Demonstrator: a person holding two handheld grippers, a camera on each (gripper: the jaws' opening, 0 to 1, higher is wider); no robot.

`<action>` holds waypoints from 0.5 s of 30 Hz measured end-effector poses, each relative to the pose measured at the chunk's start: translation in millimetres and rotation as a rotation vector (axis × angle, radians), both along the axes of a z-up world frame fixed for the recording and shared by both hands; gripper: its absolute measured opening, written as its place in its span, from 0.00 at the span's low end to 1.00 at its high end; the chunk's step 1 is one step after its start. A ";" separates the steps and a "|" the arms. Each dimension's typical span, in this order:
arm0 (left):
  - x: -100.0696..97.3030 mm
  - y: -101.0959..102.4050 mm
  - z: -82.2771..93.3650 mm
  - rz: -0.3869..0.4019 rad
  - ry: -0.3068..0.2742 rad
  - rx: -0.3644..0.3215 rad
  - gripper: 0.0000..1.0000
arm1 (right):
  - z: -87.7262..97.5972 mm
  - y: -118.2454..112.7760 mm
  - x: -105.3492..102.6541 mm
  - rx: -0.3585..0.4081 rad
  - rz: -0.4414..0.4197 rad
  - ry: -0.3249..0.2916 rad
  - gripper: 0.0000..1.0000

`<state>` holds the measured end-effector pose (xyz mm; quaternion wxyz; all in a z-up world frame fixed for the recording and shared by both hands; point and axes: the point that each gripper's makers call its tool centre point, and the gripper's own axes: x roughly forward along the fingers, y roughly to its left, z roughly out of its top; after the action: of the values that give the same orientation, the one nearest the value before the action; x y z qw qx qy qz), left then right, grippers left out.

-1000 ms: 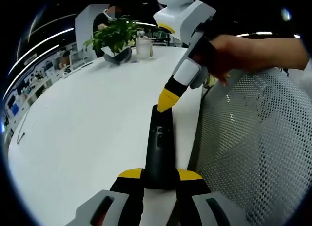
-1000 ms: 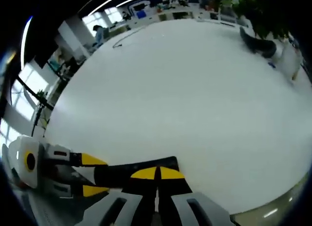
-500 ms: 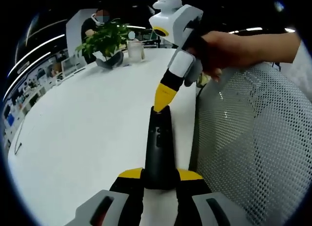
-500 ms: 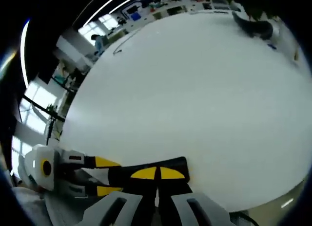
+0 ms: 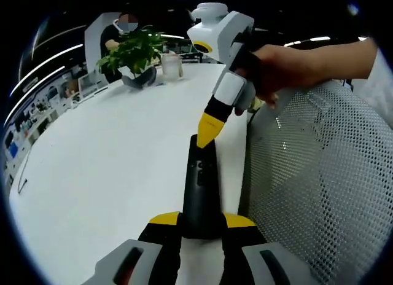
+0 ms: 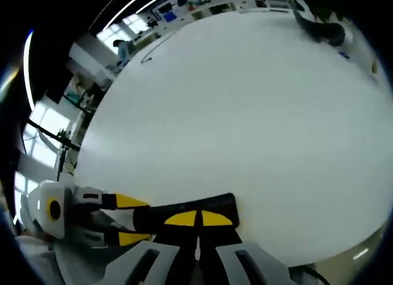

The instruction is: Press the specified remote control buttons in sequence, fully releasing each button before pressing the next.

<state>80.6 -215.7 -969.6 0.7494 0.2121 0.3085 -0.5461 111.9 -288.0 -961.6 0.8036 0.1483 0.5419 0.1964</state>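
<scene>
In the left gripper view, the left gripper (image 5: 201,226) rises from the bottom centre, its yellow-tipped jaws clamped on the near end of a black remote control (image 5: 200,187). The remote lies lengthwise on the white table (image 5: 104,168), running up from the jaws toward the middle of the frame, close to the table's right edge. From the upper right, a person's hand (image 5: 279,67) reaches in, wrapped around the handle of the right gripper (image 5: 207,133), which slants down and to the left. Its yellow tips are pressed together, and the point sits on the far end of the remote. A mesh chair back (image 5: 313,187) covers the right side, and a potted plant (image 5: 138,51) stands at the upper left.

In the right gripper view, the right gripper's closed tips at bottom centre overlap the dark remote, with the left gripper holding it at lower left.
</scene>
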 end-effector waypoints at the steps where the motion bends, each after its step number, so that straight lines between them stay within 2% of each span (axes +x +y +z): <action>1: 1.0 -0.4 0.1 -0.002 -0.006 -0.003 0.24 | 0.1 0.2 0.1 -0.001 0.001 -0.005 0.00; 6: 1.3 -0.1 0.0 0.003 -0.005 0.000 0.24 | 0.6 0.5 0.5 -0.005 -0.001 -0.011 0.00; 15: 5.2 -2.6 -0.3 0.001 -0.010 -0.009 0.24 | 0.2 -1.0 2.2 0.044 -0.050 0.025 0.00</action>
<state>85.8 -218.3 -969.9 0.7521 0.2113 0.3023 -0.5462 114.1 -289.0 -961.4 0.7981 0.1819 0.5435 0.1860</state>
